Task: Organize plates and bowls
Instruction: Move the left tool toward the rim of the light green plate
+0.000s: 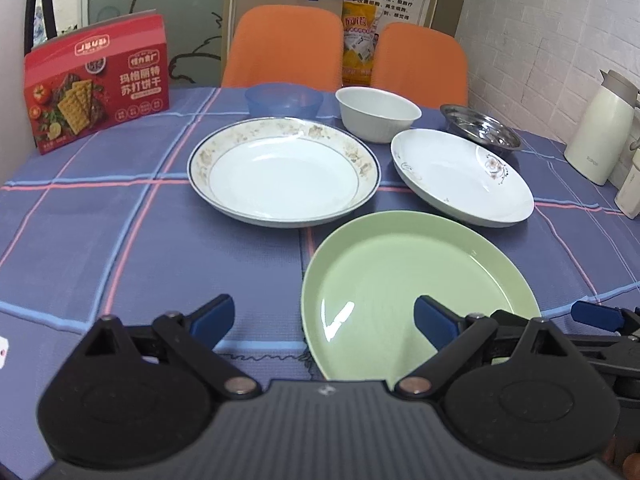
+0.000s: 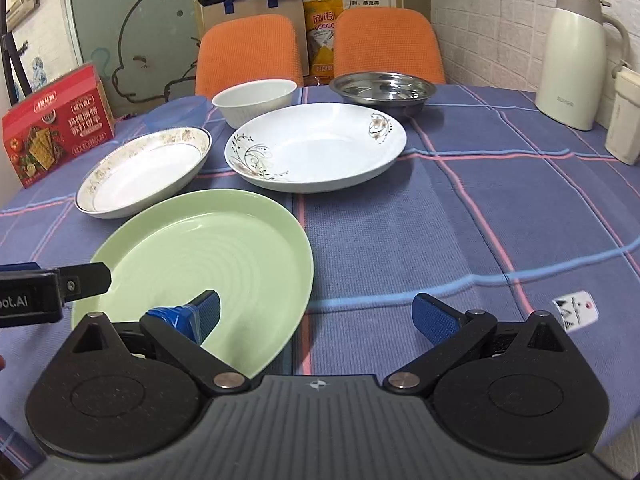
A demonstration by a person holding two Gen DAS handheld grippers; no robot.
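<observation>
Green plate [image 1: 400,280] between both splayed tongs

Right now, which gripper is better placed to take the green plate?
Probably the left gripper: its open jaws straddle the green plate rim. The right gripper, also open, sits more beside the plate.

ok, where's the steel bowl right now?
The steel bowl sits at the table's far edge in the right wrist view, in front of the right orange chair, just behind the floral plate and right of the white bowl.
</observation>
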